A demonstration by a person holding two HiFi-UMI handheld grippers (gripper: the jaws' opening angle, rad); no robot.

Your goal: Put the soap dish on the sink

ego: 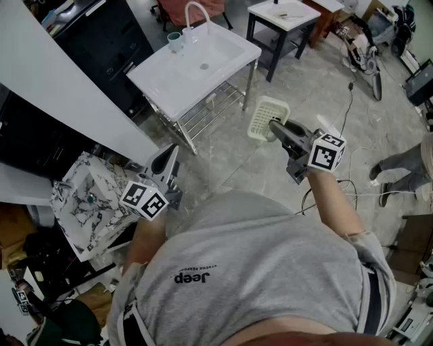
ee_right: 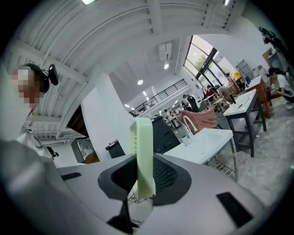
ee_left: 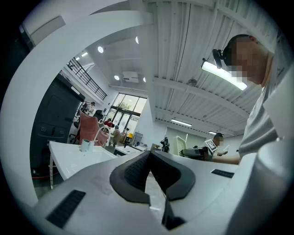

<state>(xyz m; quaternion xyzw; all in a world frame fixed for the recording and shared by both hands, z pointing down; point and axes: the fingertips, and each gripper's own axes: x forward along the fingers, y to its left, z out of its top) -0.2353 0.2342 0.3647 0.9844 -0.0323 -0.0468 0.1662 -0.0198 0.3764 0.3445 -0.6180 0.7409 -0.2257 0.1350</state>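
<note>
Right tongs [ego: 273, 124]: clamped on the soap dish, one pad on each face of its near edge, pointing level toward the far side.
Soap dish [ego: 268, 115]: pale green and slatted. It is held in the air over the grey floor [ego: 325, 81], to the right of the sink and apart from it. In the right gripper view it stands on edge between the pads.
Left tongs [ego: 172, 151]: narrow, with the pads meeting at the tips and nothing between them. They sit near left, close to the person's body.
Sink [ego: 157, 82]: white, on a metal frame, far and left of centre.
Cup [ego: 175, 42]: pale teal, on the sink's far rim, just beside the white faucet [ego: 196, 9].
Marbled slab [ego: 88, 203]: near left, beside the left tongs.
</note>
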